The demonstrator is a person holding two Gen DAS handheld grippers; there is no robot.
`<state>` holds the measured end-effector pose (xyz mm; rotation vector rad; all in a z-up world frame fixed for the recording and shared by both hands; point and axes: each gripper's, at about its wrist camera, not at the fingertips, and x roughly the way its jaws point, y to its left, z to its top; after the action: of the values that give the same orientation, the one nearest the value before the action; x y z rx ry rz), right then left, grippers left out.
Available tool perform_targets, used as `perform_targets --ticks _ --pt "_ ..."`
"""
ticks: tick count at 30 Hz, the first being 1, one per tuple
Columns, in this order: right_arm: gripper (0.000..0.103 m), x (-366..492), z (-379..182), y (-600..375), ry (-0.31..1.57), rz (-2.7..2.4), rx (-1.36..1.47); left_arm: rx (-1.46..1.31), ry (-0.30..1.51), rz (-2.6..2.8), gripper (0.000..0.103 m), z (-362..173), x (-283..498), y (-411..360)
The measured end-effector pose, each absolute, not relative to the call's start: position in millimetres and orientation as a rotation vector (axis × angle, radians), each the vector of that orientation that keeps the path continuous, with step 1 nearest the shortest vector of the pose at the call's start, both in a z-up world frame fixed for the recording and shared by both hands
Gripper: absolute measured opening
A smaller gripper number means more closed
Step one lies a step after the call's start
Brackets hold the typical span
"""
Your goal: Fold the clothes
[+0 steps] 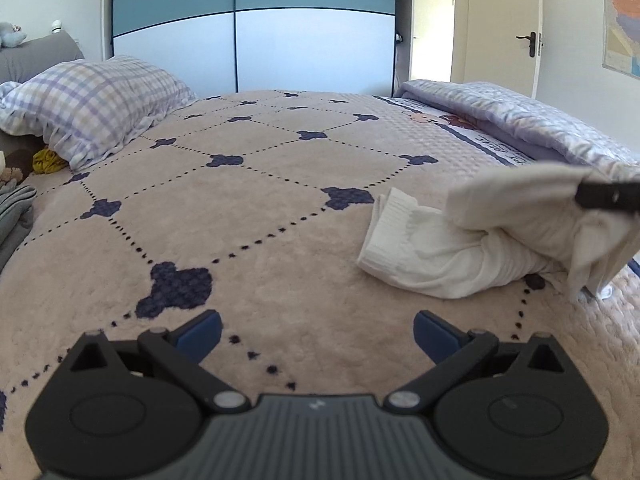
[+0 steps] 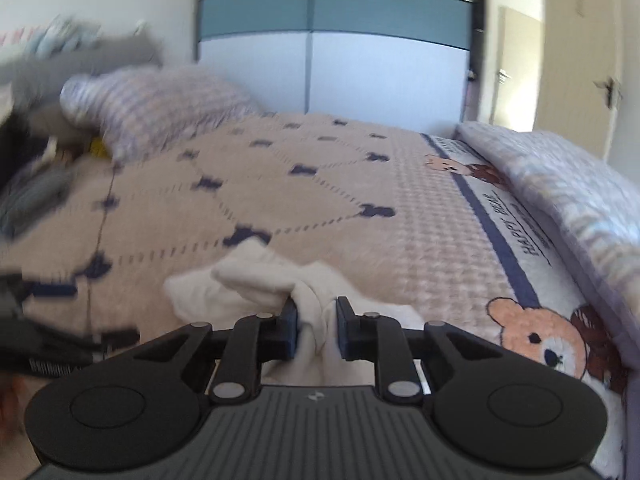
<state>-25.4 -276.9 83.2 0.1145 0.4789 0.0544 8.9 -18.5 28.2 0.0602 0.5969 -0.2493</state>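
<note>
A white garment (image 1: 460, 248) lies crumpled on the right side of the pink blanket (image 1: 240, 240). Its right part is lifted off the bed by my right gripper (image 1: 608, 196), whose dark finger shows at the frame's right edge. In the right wrist view the right gripper (image 2: 317, 320) is shut on a bunched fold of the white garment (image 2: 256, 284), with cloth pinched between the blue pads. My left gripper (image 1: 316, 332) is open just above the blanket, left of the garment, with nothing between its fingers.
A checked pillow (image 1: 96, 104) lies at the back left and a folded lilac quilt (image 1: 520, 120) along the right side. Grey clothing (image 1: 14, 208) sits at the left edge. A blue-and-white wardrobe (image 1: 252, 40) and a door (image 1: 500, 28) stand beyond the bed.
</note>
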Motion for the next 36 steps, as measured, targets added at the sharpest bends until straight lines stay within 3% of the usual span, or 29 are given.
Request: perform_targets --ticks 3,9,11,13,15,23,29,30,31,36 --pt "0.021 -37 83 -352 0.416 -0.163 0.406 0.059 0.593 -0.258 0.103 29 8 -19" --pt "0.026 -61 58 -431 0.439 -0.579 0.616 0.049 0.622 -0.261 0.103 24 10 -22" --pt "0.036 -55 64 -414 0.424 -0.473 0.556 0.059 0.621 -0.261 0.103 23 9 -24" --pt "0.061 -44 70 -389 0.428 -0.332 0.456 0.065 0.622 -0.260 0.103 23 9 -25" --pt "0.071 -28 69 -354 0.481 -0.142 0.341 0.071 0.623 -0.258 0.103 22 8 -26" --pt "0.071 15 38 -225 0.534 0.200 -0.186 0.073 0.621 -0.253 0.103 25 8 -21" --pt "0.058 29 10 -197 0.583 0.271 -0.342 0.050 0.652 -0.241 0.103 25 13 -12" --pt "0.036 28 10 -197 0.577 0.261 -0.342 0.047 0.655 -0.240 0.103 25 14 -11" --pt "0.003 29 12 -198 0.571 0.241 -0.333 0.043 0.658 -0.239 0.103 25 14 -10" --pt "0.004 12 48 -211 0.466 0.240 -0.183 0.003 0.642 -0.254 0.102 32 13 -5"
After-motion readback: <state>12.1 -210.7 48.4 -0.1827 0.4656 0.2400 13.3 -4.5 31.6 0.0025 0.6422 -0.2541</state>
